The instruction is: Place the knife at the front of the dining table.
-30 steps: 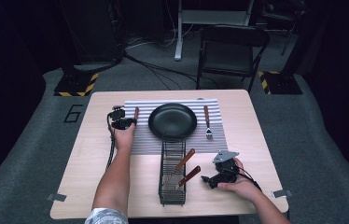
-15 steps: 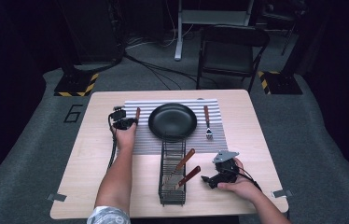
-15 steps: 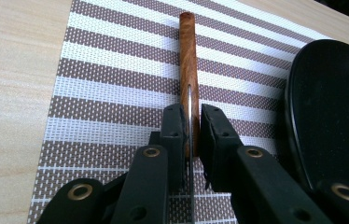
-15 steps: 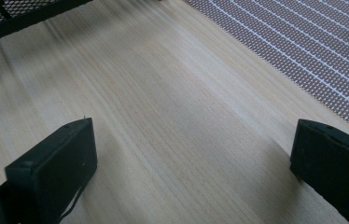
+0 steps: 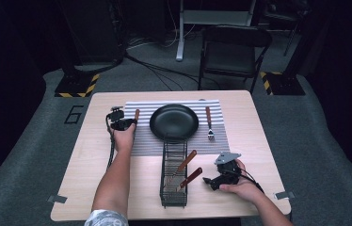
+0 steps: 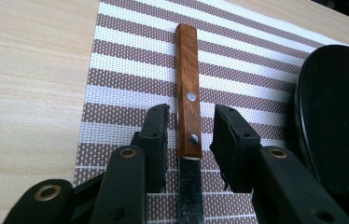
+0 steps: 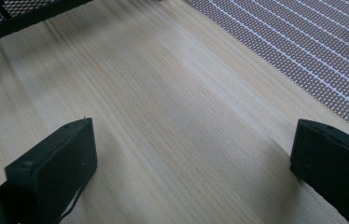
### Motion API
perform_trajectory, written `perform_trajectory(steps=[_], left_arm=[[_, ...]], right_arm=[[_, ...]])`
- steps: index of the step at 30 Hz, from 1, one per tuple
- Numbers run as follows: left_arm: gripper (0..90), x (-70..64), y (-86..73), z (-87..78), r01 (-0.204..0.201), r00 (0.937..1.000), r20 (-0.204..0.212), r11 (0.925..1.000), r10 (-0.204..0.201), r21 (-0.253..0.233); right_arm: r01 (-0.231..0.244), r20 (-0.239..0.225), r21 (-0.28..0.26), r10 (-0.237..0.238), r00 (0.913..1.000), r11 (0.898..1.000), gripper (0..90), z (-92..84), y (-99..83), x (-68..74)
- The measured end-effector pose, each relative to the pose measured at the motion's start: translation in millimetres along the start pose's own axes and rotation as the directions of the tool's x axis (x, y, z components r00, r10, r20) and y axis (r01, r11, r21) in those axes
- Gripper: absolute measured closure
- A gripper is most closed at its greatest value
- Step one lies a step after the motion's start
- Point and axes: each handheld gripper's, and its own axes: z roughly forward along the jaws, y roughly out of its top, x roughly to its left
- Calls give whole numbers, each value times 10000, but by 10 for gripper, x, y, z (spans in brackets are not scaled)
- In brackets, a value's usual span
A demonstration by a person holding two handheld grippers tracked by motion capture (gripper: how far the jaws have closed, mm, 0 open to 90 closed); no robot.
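A knife with a brown wooden handle (image 6: pixel 187 88) lies flat on the striped placemat (image 6: pixel 130 70), left of the black plate (image 6: pixel 336 116). My left gripper (image 6: pixel 190 121) is open and low over the mat. Its jaws stand on either side of the handle's riveted end, with a small gap on each side. In the high view this gripper (image 5: pixel 120 123) sits at the mat's left edge beside the knife (image 5: pixel 136 114). My right gripper (image 7: pixel 193 154) is open and holds nothing. It rests on bare wood right of the wire basket (image 5: pixel 174 195), in the person's hand (image 5: pixel 210 181).
The black plate (image 5: pixel 174 121) is centred on the placemat (image 5: pixel 141 141), with a wooden-handled fork (image 5: pixel 209 123) to its right. Two wooden-handled utensils (image 5: pixel 187 161) lean in the wire basket. A folding chair (image 5: pixel 233 52) stands beyond the table's far edge.
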Motion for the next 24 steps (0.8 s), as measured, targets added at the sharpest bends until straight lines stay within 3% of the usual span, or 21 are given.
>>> perform_trajectory(steps=[3,10,14,21,24], left_arm=[[650,-6,4,-35,-22,10000,-19,9999,22,111],[617,-53,22,-147,-567,9984,61,9984,567,70],[594,-122,21,-268,-1173,9925,339,9930,1178,-141],[554,-183,-22,-472,-1399,9856,914,9897,1420,-288],[548,-186,-53,-584,-1645,9797,1098,9856,1680,-402]], right_arm=[[32,-3,-5,-32,10000,10000,0,0,0,-2],[33,2,-6,-33,10000,10000,0,0,0,-2],[-3,0,2,3,10000,10000,0,0,0,0],[26,4,-15,-26,10000,10000,0,1,0,-2],[-7,2,1,7,10000,10000,0,0,0,1]])
